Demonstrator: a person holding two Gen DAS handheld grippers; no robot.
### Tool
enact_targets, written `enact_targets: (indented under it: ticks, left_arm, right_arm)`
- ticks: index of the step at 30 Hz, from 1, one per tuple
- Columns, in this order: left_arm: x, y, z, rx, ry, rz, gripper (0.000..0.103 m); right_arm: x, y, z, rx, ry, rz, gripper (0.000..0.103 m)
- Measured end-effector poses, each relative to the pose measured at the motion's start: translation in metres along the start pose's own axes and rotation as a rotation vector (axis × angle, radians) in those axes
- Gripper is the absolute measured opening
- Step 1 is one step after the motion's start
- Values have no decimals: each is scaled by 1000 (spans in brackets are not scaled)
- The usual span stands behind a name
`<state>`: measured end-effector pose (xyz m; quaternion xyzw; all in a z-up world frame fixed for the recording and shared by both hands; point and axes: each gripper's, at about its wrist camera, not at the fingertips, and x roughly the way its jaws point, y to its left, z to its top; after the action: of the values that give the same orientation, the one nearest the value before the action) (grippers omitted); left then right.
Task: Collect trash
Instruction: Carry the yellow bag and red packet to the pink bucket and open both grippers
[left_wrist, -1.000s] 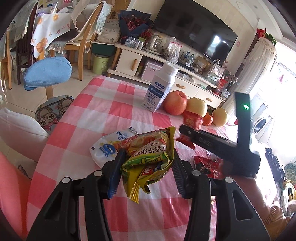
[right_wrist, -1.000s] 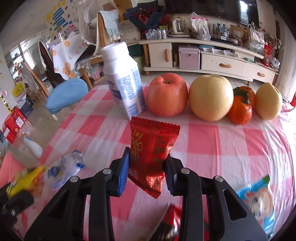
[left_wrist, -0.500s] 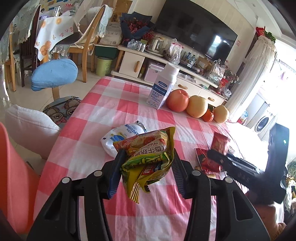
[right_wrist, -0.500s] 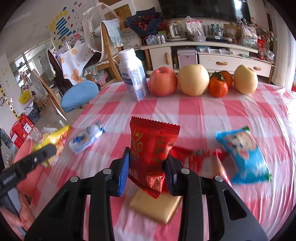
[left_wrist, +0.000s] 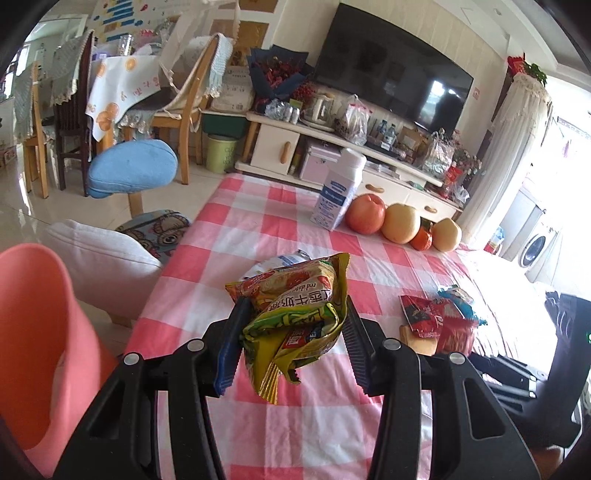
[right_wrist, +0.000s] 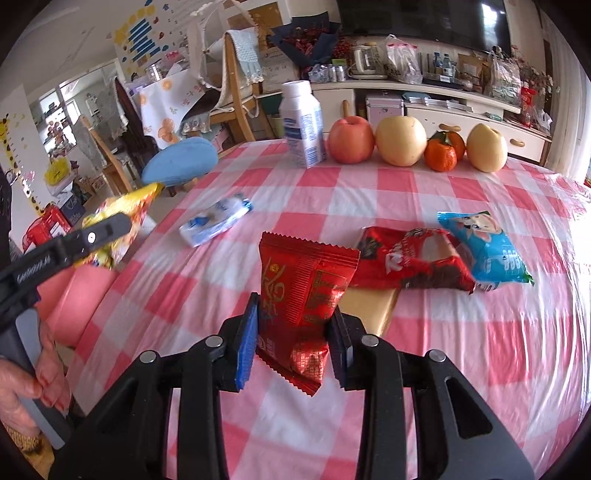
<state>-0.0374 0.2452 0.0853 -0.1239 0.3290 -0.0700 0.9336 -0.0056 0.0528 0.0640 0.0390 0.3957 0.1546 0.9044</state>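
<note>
My left gripper (left_wrist: 291, 343) is shut on a crumpled yellow-green snack wrapper (left_wrist: 295, 306), held above the table's left edge near a pink bin (left_wrist: 37, 332). In the right wrist view the same wrapper (right_wrist: 118, 221) hangs over the pink bin (right_wrist: 81, 295). My right gripper (right_wrist: 295, 339) is shut on a red snack packet (right_wrist: 303, 291) above the checked tablecloth (right_wrist: 443, 350). On the table lie a white-blue wrapper (right_wrist: 216, 219), a red wrapper (right_wrist: 413, 258), a blue packet (right_wrist: 487, 247) and a tan flat piece (right_wrist: 369, 302).
A white milk bottle (right_wrist: 301, 123), an apple (right_wrist: 351, 138), two pears (right_wrist: 400, 140) and an orange (right_wrist: 441, 155) stand along the table's far edge. A blue stool (left_wrist: 133, 168), a white cushion (left_wrist: 99, 258) and chairs stand left of the table.
Both grippers have pulled back from the fruit toward the table's near side, each still holding its wrapper. The left one has moved left, and the pink bin has come into view.
</note>
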Motion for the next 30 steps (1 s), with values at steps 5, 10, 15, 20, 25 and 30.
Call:
enact_targets:
  ticks: [5,10,15,20,25,30]
  left_arm:
    - [-25,18,0,-46,-59,14,51]
    - [-51,42,1,-119,-130,32,51]
    - [-75,74,1,-220,-203,74,51]
    - [-97,123,-4,-360,-259,188,51]
    - [-108,176,-15,-529,-258,306,51]
    - [-122,222,-29,-687,-293,385,57]
  right_arm:
    - [-8,28,-1,-44,-1,31,36]
    - [-18,70,7,-120,-19,79,36]
    - [-27,124,19,-217,-43,129,36]
    - [-27,180,29,-321,-52,187,36]
    - [-15,243,33,-429,-46,250,36]
    - [4,298,29,-536,-55,306,38]
